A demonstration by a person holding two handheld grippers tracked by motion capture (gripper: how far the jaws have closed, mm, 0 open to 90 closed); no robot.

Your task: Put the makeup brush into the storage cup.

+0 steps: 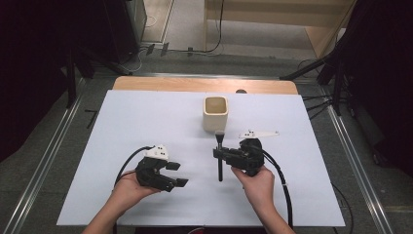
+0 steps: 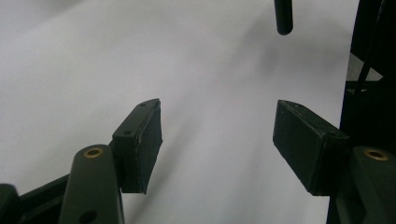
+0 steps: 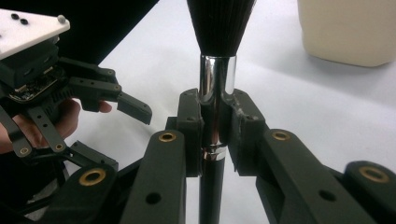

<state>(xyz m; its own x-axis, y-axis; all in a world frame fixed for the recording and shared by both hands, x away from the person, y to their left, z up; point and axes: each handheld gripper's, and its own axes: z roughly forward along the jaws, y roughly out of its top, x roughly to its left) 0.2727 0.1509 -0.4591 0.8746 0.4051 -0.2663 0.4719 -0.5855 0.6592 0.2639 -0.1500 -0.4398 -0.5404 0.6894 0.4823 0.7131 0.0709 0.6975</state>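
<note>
A brush (image 3: 215, 79) is clamped in the right gripper (image 1: 220, 154), near the cup (image 1: 215, 112); the left gripper (image 1: 178, 174) is held wide, empty.

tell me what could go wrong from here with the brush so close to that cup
The right gripper clamps the makeup brush on its smooth metal ferrule, so it might slip or swivel. The bristles sit near the cream cup; pushing forward could catch its wall rather than the opening. The left gripper is open, steadying nothing.
</note>
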